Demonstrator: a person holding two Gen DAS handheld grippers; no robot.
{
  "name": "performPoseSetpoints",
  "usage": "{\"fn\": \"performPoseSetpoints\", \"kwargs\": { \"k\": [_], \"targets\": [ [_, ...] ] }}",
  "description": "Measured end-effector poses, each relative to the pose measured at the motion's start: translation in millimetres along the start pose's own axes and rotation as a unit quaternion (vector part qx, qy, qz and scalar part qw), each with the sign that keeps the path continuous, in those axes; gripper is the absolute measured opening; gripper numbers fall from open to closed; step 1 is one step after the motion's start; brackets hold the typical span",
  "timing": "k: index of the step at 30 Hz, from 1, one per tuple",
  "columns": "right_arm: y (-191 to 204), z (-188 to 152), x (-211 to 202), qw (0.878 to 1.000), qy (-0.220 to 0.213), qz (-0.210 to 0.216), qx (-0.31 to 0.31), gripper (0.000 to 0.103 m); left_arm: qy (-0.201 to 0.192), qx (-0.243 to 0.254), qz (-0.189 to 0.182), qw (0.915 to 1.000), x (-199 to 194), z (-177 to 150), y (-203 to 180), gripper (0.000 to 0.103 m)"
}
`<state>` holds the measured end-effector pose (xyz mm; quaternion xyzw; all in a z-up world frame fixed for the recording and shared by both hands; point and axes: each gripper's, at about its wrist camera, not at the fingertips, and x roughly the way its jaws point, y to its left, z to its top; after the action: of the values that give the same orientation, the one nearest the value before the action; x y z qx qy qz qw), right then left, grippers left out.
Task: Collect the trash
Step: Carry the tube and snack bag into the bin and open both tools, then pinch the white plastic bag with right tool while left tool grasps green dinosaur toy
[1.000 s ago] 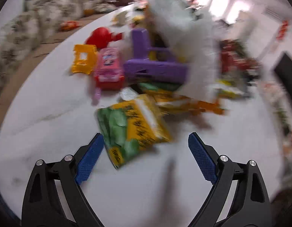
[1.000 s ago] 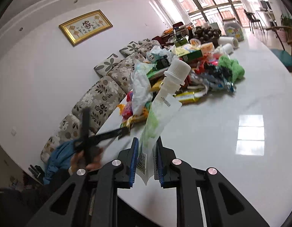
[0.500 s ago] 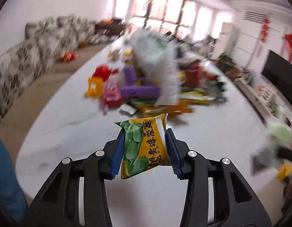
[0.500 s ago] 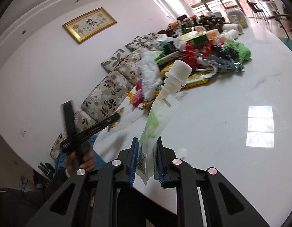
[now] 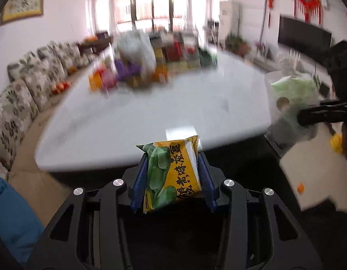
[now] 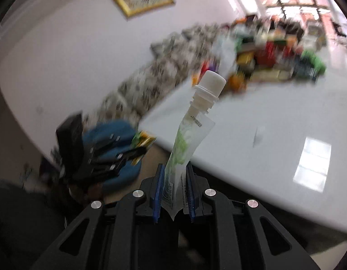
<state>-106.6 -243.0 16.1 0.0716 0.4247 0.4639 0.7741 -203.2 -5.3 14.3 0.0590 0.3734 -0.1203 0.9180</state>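
Two grippers: each one holds a piece of trash up in the air, off the tabletop.
Left gripper [image 5: 172, 181]: its blue fingers [image 5: 139, 181] squeeze a snack packet from both sides.
Snack packet [image 5: 173, 173]: yellow and green, with green beans drawn on it and dark writing. It stands up between the left fingers, and its crinkled top pokes out past the tips.
Right gripper [image 6: 173, 194]: its blue fingers [image 6: 159, 194] sit close together and pinch the bottom of a drink pouch.
Drink pouch [image 6: 188, 139]: clear and flat, with green swirls on it. It sticks up out of the right fingers and leans a little to the right. Its white cap [image 6: 212, 82] is at the far end, well away from the fingers.
Tabletop [image 5: 151, 121]: white and shiny. It lies ahead of both pairs of fingers. Its near edge is just past the top of the snack packet.
Pile of things [image 5: 151, 65]: many colours, very blurry, sitting on the far part of the tabletop, well away from both grippers.
Sofa [image 5: 20, 103]: flowery cushions in a long row, to the left of the left fingers, beside the tabletop.
Blue sleeve [image 5: 11, 220]: at the bottom left, near the left gripper.
Other view of the packet: from the right wrist, the left gripper shows as a dark blur to the left of the right fingers, with the packet's yellow edge at its tip.
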Motion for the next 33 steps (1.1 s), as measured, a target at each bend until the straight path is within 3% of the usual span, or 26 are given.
{"fn": "performPoseSetpoints", "kwargs": {
  "k": [4,7,9,10,11,12,14,18,22,24,28,30,33],
  "targets": [
    [-17.6,-45.6,49.9,0.997,0.081,-0.013,0.013,0.018,0.087,0.004,-0.017,0.9961,49.0,-45.5,-6.7,0.042],
    [-48.0,-73.6,104.0,0.988,0.149,-0.023,0.027,0.021,0.159,0.012,-0.022,0.9869,102.7,-74.6,-11.3,0.045],
    [-73.9,-90.1,144.0,0.978,0.2,-0.042,0.045,0.033,0.227,0.019,-0.023,0.9734,149.3,-96.1,-13.1,0.06],
    [-84.6,-98.2,162.6,0.971,0.228,-0.063,0.044,0.056,0.258,0.022,-0.023,0.9656,169.6,-106.0,-13.1,0.079],
    [-95.5,-107.1,181.6,0.962,0.256,-0.093,0.035,0.064,0.293,0.022,-0.018,0.9557,192.5,-117.8,-11.8,0.083],
    [-100.4,-111.3,189.7,0.957,0.266,-0.111,0.029,0.064,0.316,0.02,0.0,0.9486,209.0,-126.9,-8.6,0.083],
    [-107.1,-116.6,192.7,0.953,0.281,-0.109,0.04,0.06,0.344,0.009,-0.007,0.9389,222.6,-134.9,-2.3,0.083],
    [-81.9,-97.6,141.4,0.968,0.236,-0.075,0.033,0.06,0.311,-0.015,-0.026,0.9498,193.0,-120.6,12.4,0.083],
    [-39.7,-47.5,56.0,0.989,0.145,-0.022,0.007,0.064,0.23,-0.049,-0.065,0.9698,118.8,-82.5,31.7,0.083],
    [-31.5,-14.1,26.9,0.996,0.09,-0.017,-0.007,0.072,0.185,-0.051,-0.073,0.9787,89.8,-58.6,35.6,0.083],
    [-37.8,86.5,4.8,0.998,-0.025,-0.042,-0.03,0.076,0.064,-0.038,-0.054,0.9958,33.4,3.1,41.8,0.088],
    [-43.9,141.2,17.5,0.994,-0.072,-0.071,-0.048,0.076,0.02,-0.041,-0.044,0.998,22.8,28.3,47.4,0.089],
    [-50.6,209.1,52.5,0.984,-0.103,-0.129,-0.072,0.076,-0.022,-0.065,-0.026,0.9973,25.4,65.5,56.1,0.089]
  ]
}}
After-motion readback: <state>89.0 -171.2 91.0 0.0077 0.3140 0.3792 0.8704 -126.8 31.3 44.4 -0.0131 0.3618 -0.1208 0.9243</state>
